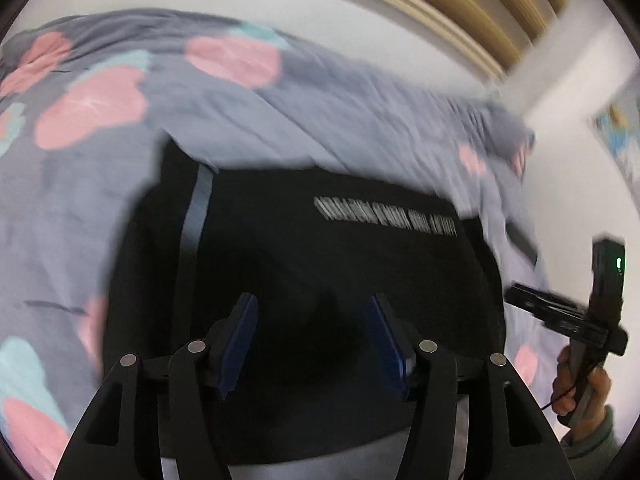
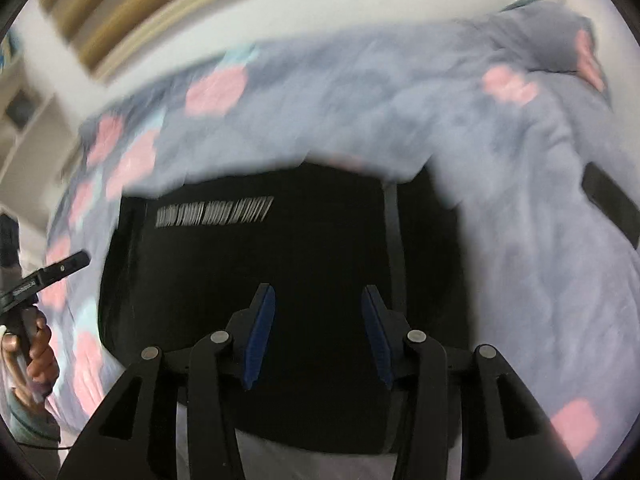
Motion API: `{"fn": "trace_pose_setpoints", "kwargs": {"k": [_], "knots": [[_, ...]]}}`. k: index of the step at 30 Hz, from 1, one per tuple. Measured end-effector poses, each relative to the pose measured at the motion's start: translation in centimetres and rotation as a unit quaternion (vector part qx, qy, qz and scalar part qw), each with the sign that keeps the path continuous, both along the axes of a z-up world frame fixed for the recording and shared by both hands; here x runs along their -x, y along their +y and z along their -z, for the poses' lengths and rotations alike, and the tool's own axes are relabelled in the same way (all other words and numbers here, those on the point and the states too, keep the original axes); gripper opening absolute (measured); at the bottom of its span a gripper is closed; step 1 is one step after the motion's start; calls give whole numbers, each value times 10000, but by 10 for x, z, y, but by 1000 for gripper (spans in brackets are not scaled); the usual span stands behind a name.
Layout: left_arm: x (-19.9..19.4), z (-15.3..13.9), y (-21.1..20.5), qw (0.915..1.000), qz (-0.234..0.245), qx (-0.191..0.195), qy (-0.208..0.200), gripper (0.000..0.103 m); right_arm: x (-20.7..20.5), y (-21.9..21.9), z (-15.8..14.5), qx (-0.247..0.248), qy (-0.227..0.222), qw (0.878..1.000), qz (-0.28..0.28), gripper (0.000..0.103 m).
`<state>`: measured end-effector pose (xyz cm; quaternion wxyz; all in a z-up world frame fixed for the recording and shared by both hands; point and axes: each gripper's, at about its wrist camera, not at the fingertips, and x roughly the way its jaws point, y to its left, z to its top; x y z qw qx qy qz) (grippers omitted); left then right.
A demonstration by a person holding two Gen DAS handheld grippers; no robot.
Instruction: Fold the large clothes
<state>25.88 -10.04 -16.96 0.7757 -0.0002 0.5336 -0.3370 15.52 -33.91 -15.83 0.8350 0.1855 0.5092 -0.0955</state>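
1. Left wrist view: the left gripper (image 1: 312,344) has its blue-padded fingers (image 1: 240,344) spread apart with nothing between them, above a black garment (image 1: 320,272). The garment lies flat on a grey-blue bedspread (image 1: 100,208) printed with pink and pale teal shapes. It has a line of white lettering (image 1: 386,216) towards its far edge and a grey stripe (image 1: 196,216) down its left side. The view is motion-blurred, so the lettering is unreadable.
2. Same view, right edge: the right gripper (image 1: 560,312) is held in a hand (image 1: 580,384) beside the garment's right edge; whether its jaws are apart cannot be told here.
3. Right wrist view: the right gripper (image 2: 318,336) also has its jaws apart and holds nothing, over the near part of the black garment (image 2: 320,248). The lettering (image 2: 214,212) sits at the garment's far left. Bedspread (image 2: 520,240) surrounds the garment on the far, left and right sides.
4. Same view, left edge: the left gripper (image 2: 48,272) and the hand (image 2: 40,352) holding it appear beside the garment's left edge.
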Motion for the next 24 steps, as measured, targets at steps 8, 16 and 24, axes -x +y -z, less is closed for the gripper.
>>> {"fn": "trace_pose_setpoints", "kwargs": {"k": [8,16,24], "knots": [[11,85,-54,9947,-6,-958,377,61,-22,34,100,94,928,9956,49,49],[2,24,-55,9990,230,-368,72,62,-28,25,60,-135,533,9984,-127,49],[-62,72,-82,9941,-324,-893,519,61,-111,8,74,183,586,9981,0,50]]}}
